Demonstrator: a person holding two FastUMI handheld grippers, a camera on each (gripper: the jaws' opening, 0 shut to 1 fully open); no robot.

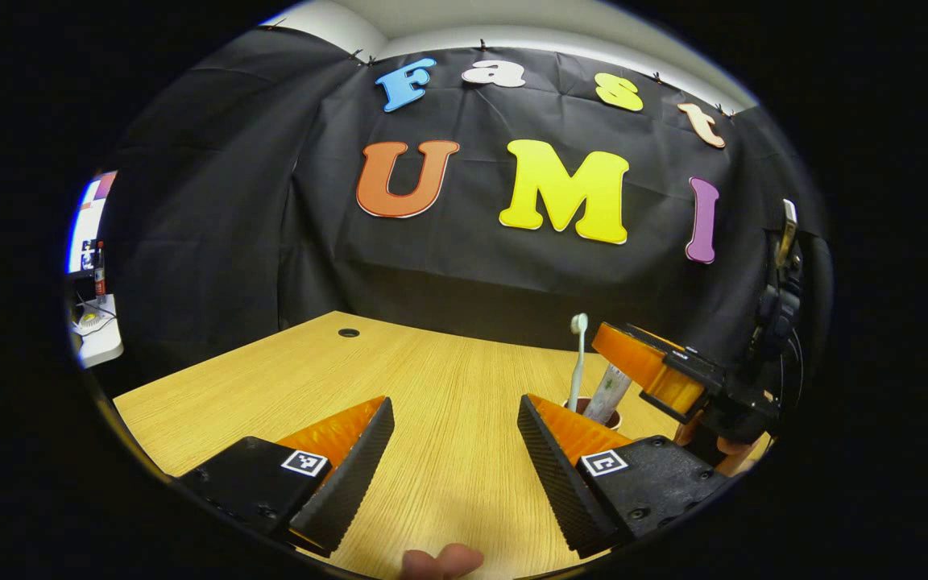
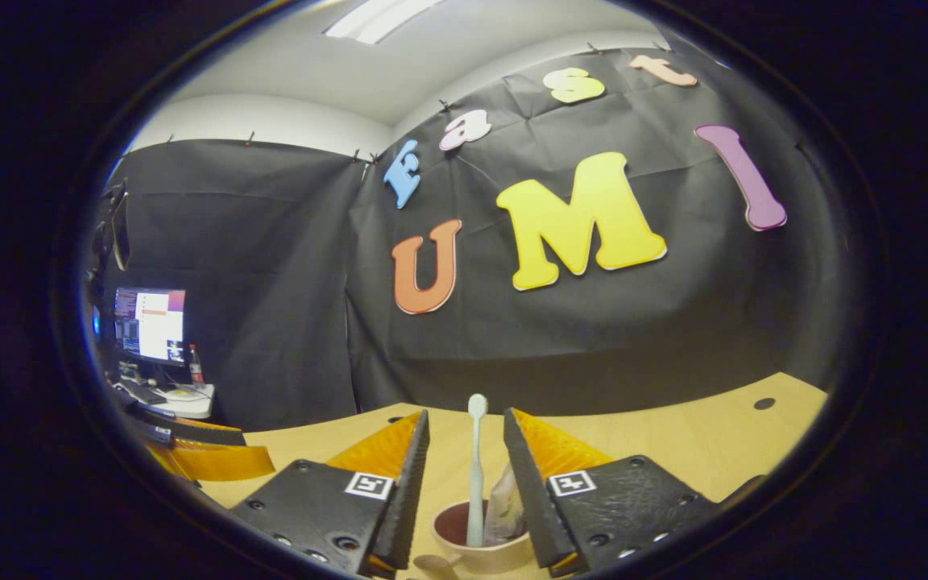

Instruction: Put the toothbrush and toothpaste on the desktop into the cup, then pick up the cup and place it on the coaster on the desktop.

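A pale cup (image 2: pixel 490 556) with a dark inside stands on the wooden desk (image 1: pixel 432 379). A white toothbrush (image 2: pixel 476 467) is upright in it, and a toothpaste tube (image 2: pixel 504 507) leans beside the brush. My right gripper (image 2: pixel 466 415) hovers just above the cup's rim, open. Its fingers flank the brush and tube, and the tube rests against one of them. In the left gripper view the cup (image 1: pixel 593 411), toothbrush (image 1: pixel 579 354) and toothpaste (image 1: pixel 611 387) sit at the right under the right gripper (image 1: pixel 617 342). My left gripper (image 1: pixel 454 400) is open over bare desk, left of the cup.
A cable hole (image 1: pixel 349 332) lies at the desk's far edge. A side table with a monitor (image 2: pixel 150 325) and a bottle stands beyond the desk's left end. A phone on a dark stand (image 1: pixel 786 234) rises at the right. A person's fingertips (image 1: pixel 440 560) show at the bottom.
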